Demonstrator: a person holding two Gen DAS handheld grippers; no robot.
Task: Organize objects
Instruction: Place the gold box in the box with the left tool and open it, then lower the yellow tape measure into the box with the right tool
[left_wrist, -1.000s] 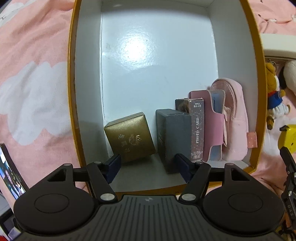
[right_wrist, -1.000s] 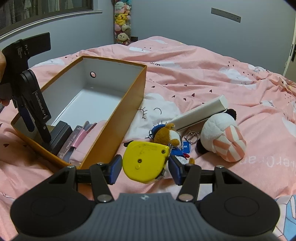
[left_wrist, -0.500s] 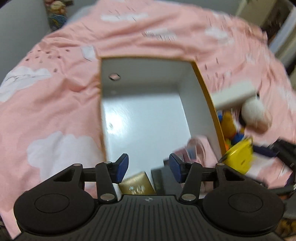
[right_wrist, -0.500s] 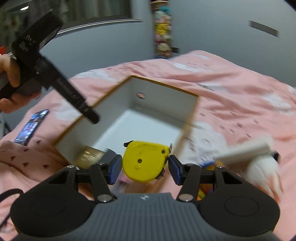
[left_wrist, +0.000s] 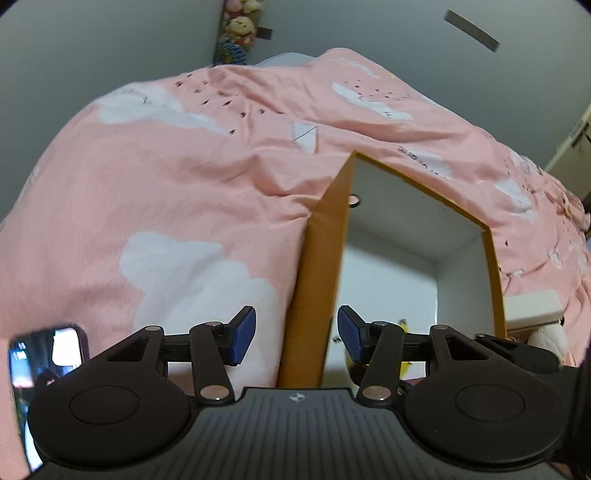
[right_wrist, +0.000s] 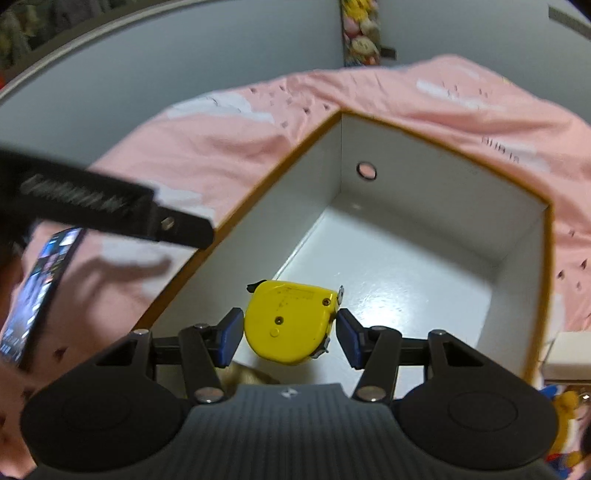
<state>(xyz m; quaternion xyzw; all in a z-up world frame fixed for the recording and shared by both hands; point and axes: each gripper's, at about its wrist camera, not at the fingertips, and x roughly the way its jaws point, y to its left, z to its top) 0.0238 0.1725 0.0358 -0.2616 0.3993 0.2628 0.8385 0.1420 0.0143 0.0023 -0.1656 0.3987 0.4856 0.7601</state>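
Right tongs (right_wrist: 290, 332): clamped on the tape measure (right_wrist: 290, 321), 1 blue pad (right_wrist: 231, 338) on each flank, held over the near end of the box (right_wrist: 424, 266).
Tape measure: yellow, rounded case, metal hook tip toward the right pad; above the white box floor, whether it touches the floor cannot be told.
Left tongs (left_wrist: 295, 338): apart, gripping nothing; the 2 blue pads (left_wrist: 242, 334) straddle the left wall of the box (left_wrist: 317, 280), 1 outside over the bedspread, 1 inside, neither touching it.
Box: orange outside, white inside, open top, 1 round hole in the far wall (right_wrist: 366, 171); far half of the floor bare and glossy.
Bed (left_wrist: 166, 206): pink spread with white clouds; the box sits on it.
Phone (right_wrist: 37, 291): screen lit, lying on the spread left of the box.
White block (right_wrist: 569, 354): just outside the right wall of the box.
Plush toy (right_wrist: 565, 421): blurred, at the lower right beside the box.
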